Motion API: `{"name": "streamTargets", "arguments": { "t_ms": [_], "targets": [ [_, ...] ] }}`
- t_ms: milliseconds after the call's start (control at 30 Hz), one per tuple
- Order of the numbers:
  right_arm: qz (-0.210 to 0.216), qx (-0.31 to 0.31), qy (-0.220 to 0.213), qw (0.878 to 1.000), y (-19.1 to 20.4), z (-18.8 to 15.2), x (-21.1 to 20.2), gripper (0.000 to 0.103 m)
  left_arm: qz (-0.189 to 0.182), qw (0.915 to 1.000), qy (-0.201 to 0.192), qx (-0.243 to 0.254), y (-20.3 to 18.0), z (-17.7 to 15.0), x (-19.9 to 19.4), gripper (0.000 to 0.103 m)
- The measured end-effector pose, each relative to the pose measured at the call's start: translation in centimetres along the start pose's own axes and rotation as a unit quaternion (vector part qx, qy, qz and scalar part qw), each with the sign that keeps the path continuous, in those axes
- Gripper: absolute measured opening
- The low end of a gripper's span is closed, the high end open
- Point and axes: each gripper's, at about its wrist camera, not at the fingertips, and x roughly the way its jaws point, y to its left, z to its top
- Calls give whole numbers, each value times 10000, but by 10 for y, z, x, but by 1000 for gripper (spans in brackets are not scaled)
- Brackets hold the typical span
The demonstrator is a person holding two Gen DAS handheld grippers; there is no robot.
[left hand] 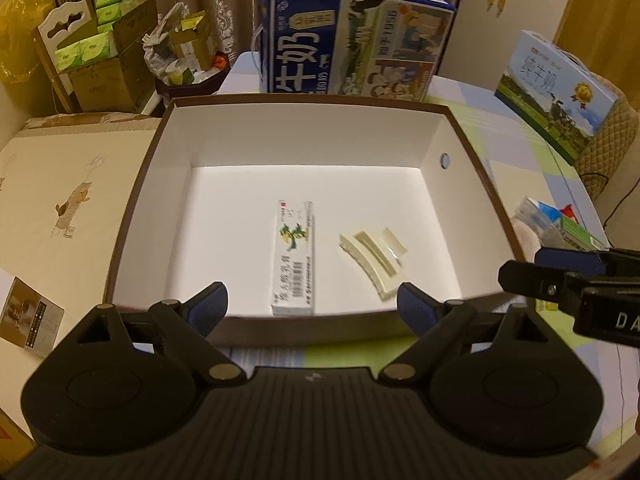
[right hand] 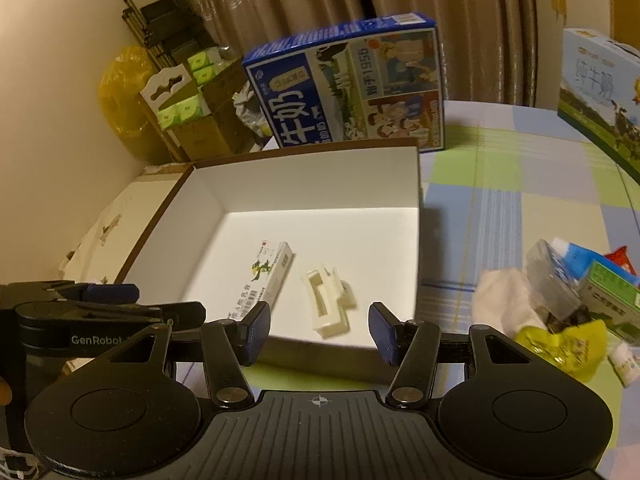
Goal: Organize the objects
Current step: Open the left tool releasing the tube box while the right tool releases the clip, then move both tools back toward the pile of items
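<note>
Both grippers — left gripper (left hand: 312, 300) and right gripper (right hand: 318, 330) — hang spread wide, holding nothing. Ointment box (left hand: 294, 256) and hair clip (left hand: 374, 258) lie in the tray (left hand: 132, 216); leftover clutter (right hand: 560, 300) sits beside it — a sloppy grab could scatter that pile.

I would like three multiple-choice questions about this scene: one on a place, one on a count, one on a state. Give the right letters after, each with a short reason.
1. Where does the cream hair clip lie?
A. on the checked tablecloth
B. inside the open box, right of the ointment carton
C. on top of the blue milk carton

2. How many things lie in the open box?
A. none
B. two
C. five

3. How does the right gripper stand?
A. open and holding nothing
B. shut on the hair clip
C. shut on a cloth

Answers:
1 B, the clip rests on the white box floor beside the carton.
2 B, only carton and clip show inside.
3 A, its blue pads stand wide apart with nothing between.
</note>
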Motion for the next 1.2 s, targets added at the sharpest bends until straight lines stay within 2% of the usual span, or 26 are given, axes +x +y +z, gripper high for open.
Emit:
{"name": "streamTargets", "arguments": {
  "t_ms": [367,1200],
  "targets": [
    [-39,91,-60,9999,-23,-20,-42,52,-62,9997,-133,170,-40,-17,-23,91],
    [-405,660,39,9970,-105,-74,-111,52,-438,9955,162,825,-144,-52,-25,91]
  ]
}}
